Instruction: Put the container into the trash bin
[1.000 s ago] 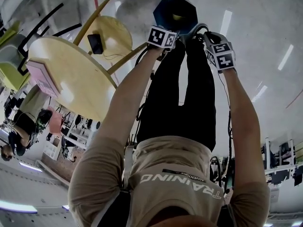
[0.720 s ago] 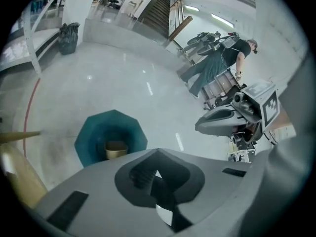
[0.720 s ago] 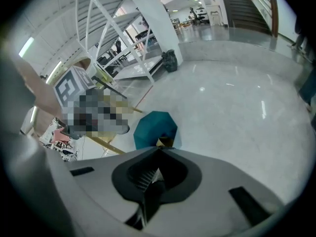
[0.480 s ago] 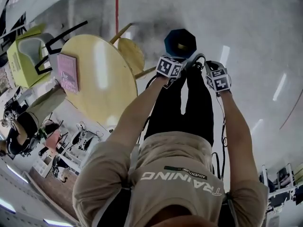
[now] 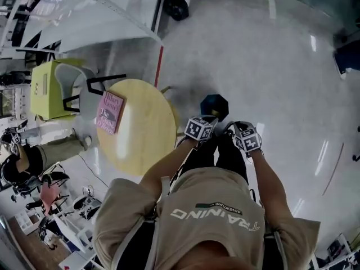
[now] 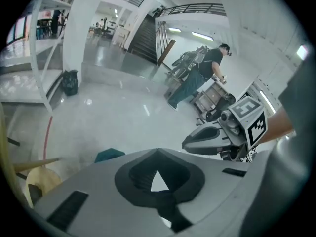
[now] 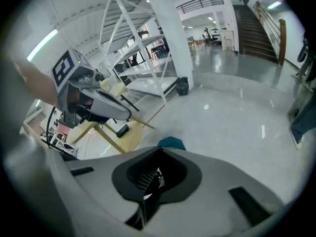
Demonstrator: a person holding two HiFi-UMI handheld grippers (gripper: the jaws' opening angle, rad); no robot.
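Left gripper [image 6: 158, 180] and right gripper [image 7: 152, 179], jaws together and empty (container presumably already dropped), held above the trash bin [image 5: 214, 106] at centre frame.

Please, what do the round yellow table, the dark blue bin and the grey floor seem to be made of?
Round yellow table: probably pale wood or laminate, smooth; a light streak reflects on it.
Dark blue octagonal bin: perhaps plastic, matt; too small to be sure.
Grey floor: polished concrete or similar, glossy, mirroring ceiling lights.
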